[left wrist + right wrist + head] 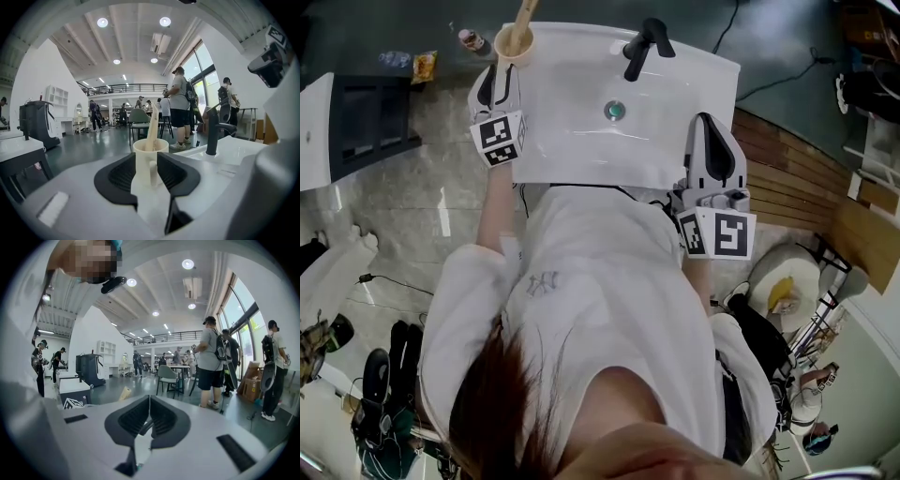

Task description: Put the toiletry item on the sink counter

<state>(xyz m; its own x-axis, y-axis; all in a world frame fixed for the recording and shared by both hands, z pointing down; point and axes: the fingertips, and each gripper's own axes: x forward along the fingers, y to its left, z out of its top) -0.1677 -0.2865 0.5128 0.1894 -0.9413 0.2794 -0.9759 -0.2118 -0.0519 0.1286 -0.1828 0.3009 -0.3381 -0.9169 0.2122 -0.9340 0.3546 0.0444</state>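
Note:
A cream cup (514, 44) with a wooden-handled brush (526, 14) in it stands on the back left corner of the white sink (581, 150). My left gripper (500, 75) points at it from the near side. In the left gripper view the cup (150, 157) stands upright on the counter between the spread jaws of the left gripper (147, 160), which is open, and the brush (153, 133) leans out of its top. My right gripper (705, 122) hovers at the sink's right edge. It is shut and holds nothing (149, 399).
A black faucet (642, 47) rises at the sink's back, with the drain (615, 111) in the basin. A bottle (472, 40) and a snack packet (424, 66) lie beyond the sink at left. A dark cabinet (356, 122) stands at left. Several people stand in the hall behind.

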